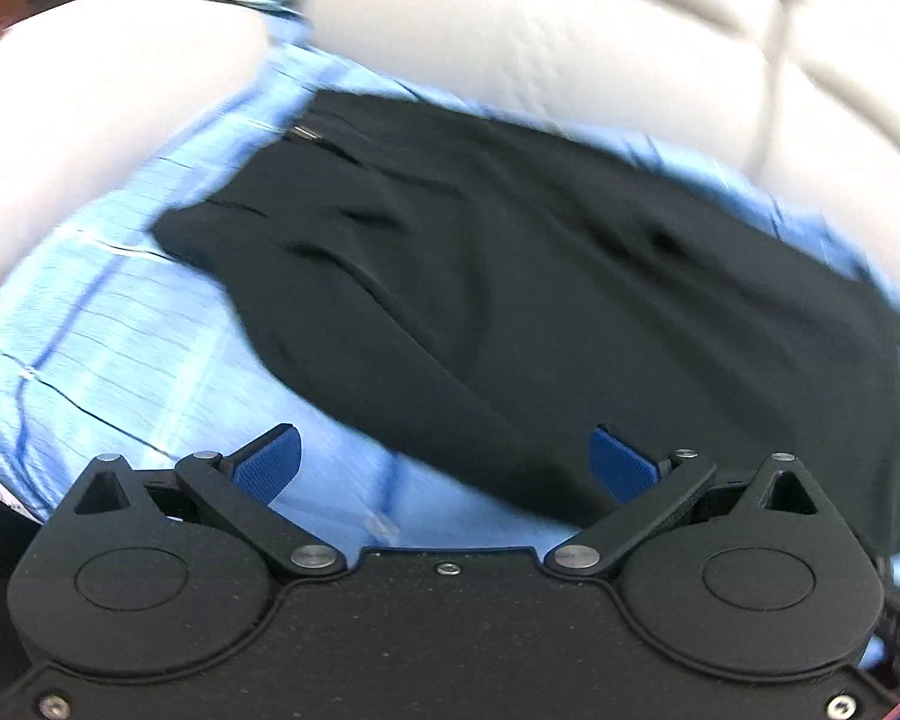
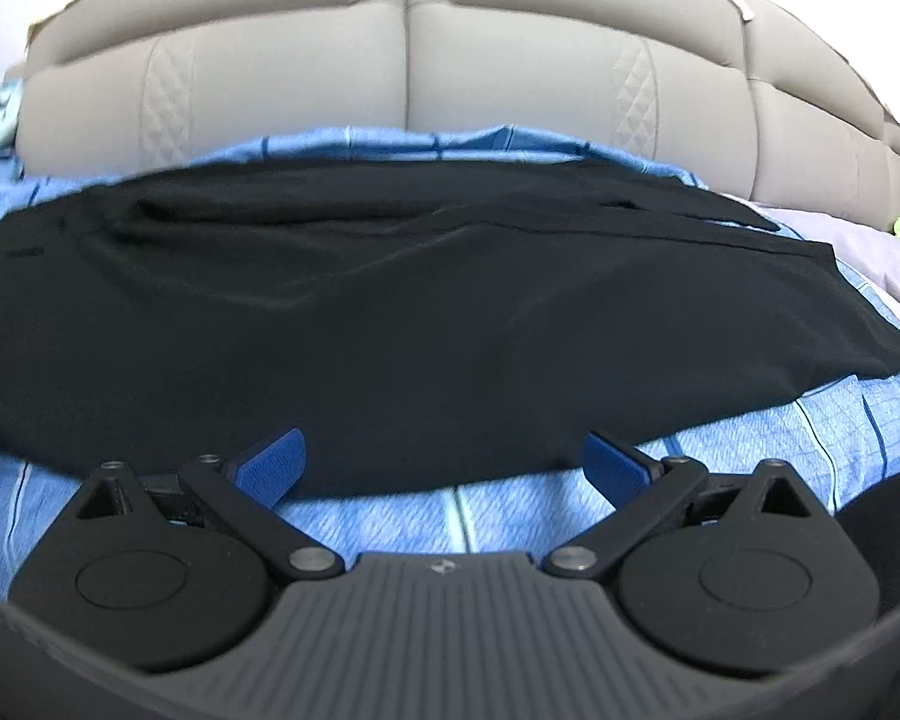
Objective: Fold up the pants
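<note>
Black pants [image 1: 510, 276] lie spread on a blue striped sheet [image 1: 120, 348], waist end with a small metal fastener [image 1: 306, 133] at the upper left of the left wrist view. My left gripper [image 1: 447, 462] stands open just short of the pants' near edge, nothing between its blue pads [image 1: 270, 465]. In the right wrist view the pants [image 2: 390, 300] stretch across the frame, folded lengthwise, leg ends to the right. My right gripper [image 2: 444, 462] is open at the near edge of the cloth, holding nothing. The left view is blurred.
A padded beige headboard [image 2: 420, 60] rises behind the bed. A white pillow [image 1: 90, 120] lies at the left. A pale lilac pillow [image 2: 858, 258] sits at the right edge, and a dark round object [image 2: 894, 534] at the lower right.
</note>
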